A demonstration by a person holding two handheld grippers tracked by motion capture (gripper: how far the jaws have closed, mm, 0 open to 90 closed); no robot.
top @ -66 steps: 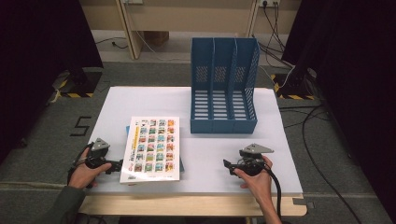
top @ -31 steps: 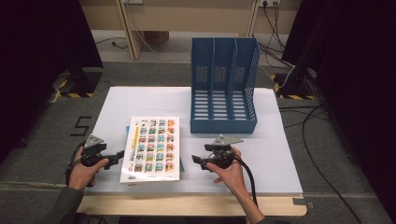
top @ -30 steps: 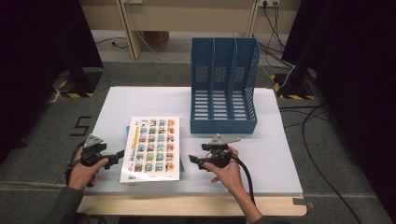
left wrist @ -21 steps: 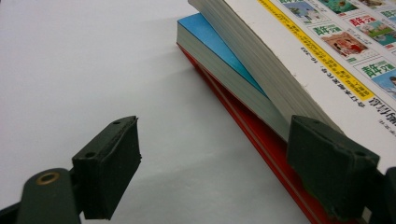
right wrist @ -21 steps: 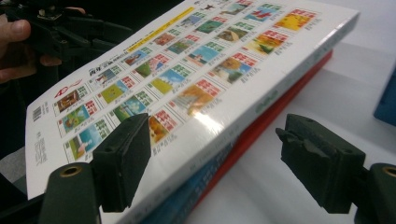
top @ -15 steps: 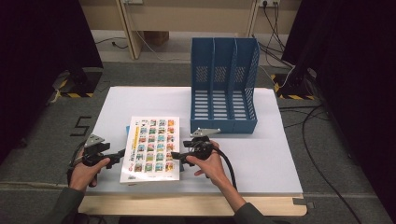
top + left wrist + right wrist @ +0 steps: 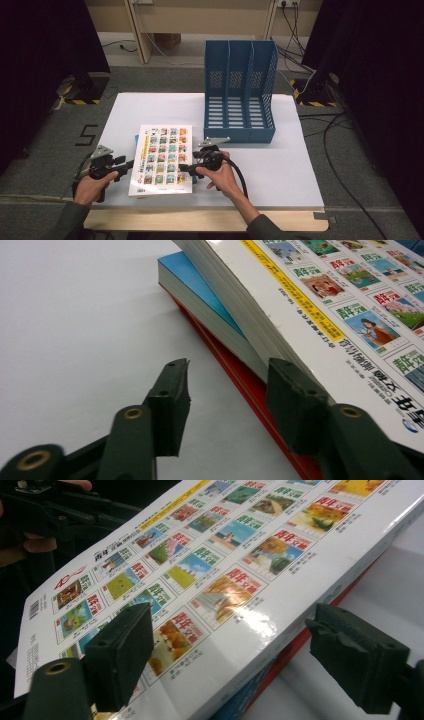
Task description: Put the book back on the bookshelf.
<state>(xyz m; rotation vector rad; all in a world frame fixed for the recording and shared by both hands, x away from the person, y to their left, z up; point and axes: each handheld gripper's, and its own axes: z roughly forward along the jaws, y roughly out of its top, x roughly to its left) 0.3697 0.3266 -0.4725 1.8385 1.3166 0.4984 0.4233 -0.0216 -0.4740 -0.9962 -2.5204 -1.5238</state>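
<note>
I am at the pick-up step: both grippers are set against a stack of books on the white table (image 7: 300, 165), near its front-left corner, with the blue three-slot file rack (image 7: 239, 95) standing well behind at the back edge. My left gripper (image 7: 131, 164) is at the stack's left edge. Its jaws have just been closing, yet in the left gripper view they stand apart: one pad rests against the underside of the raised top book (image 7: 320, 305), the other sits free over the table, and nothing is pinched between them. The thinner blue book (image 7: 205, 290) and the red book (image 7: 250, 385) lie flat beneath. My right gripper (image 7: 184, 167) is at the right edge, jaws spread wide, one above the cover and one beyond the edge, not yet pressing. Next I judge both must bite the top book's opposite edges evenly before any lift toward the rack.
</note>
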